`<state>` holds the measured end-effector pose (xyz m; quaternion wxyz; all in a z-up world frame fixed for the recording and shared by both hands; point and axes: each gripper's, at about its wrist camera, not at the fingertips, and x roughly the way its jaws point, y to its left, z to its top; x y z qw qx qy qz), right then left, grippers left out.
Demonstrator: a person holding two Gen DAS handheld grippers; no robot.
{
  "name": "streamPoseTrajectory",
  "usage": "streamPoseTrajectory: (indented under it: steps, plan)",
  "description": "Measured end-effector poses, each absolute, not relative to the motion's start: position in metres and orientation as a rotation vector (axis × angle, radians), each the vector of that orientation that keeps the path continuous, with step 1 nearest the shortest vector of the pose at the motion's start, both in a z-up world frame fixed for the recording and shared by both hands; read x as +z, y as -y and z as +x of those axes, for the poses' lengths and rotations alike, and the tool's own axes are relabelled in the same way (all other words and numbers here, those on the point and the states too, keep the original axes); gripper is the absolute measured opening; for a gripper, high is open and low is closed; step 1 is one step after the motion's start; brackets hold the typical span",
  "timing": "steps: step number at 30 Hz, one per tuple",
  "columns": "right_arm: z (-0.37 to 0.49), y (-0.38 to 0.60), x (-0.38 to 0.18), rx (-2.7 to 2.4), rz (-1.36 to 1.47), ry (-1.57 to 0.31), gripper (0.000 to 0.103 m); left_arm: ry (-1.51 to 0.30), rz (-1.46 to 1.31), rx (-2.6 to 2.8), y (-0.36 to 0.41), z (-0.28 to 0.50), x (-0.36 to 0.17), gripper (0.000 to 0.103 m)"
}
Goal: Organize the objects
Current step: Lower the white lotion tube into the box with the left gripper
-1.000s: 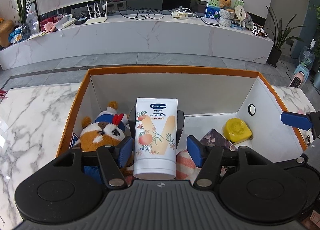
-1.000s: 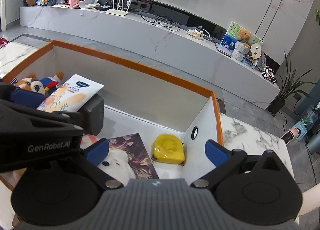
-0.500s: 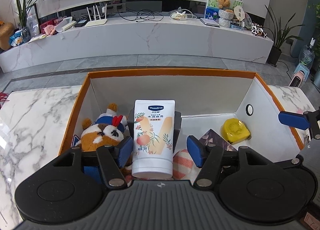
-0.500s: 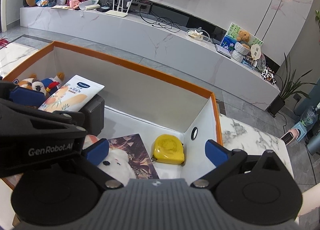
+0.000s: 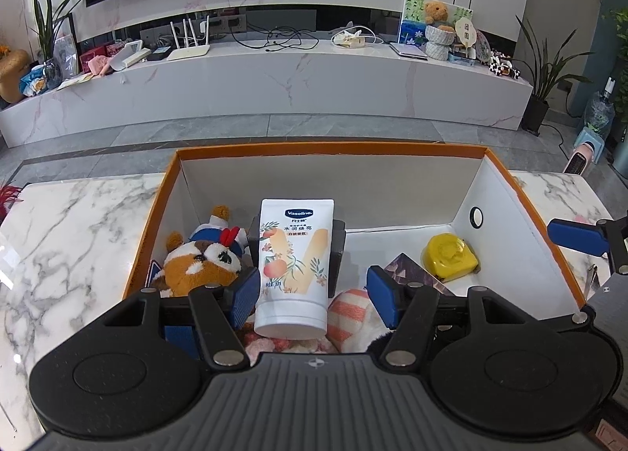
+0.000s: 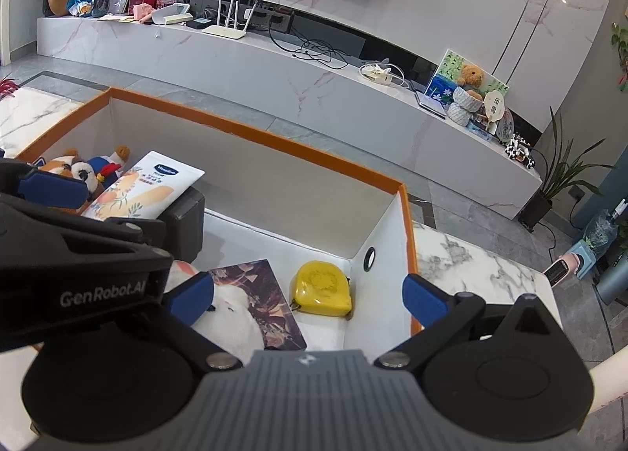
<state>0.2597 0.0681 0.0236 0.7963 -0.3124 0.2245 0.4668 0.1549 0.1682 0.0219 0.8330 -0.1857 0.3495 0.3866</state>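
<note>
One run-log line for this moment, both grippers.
left gripper: open around lotion tube, no grip | right gripper: open, empty | orange box: tube on black block

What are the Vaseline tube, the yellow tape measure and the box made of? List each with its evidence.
Vaseline tube: soft plastic, glossy printed skin, flat crimped end.
Yellow tape measure: hard moulded plastic, slight sheen.
Box: likely cardboard, matte white inside, thin orange edges.
</note>
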Motion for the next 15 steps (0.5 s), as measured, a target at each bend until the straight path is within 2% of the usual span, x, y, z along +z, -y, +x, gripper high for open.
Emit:
streamPoseTrajectory:
  steps: [15]
  plan:
    - [0.251, -0.05, 0.037, 0.999, -0.672, -0.456, 0.102, -0.725, -0.369, 0.823, -0.155, 0.146, 0.033, 0.07]
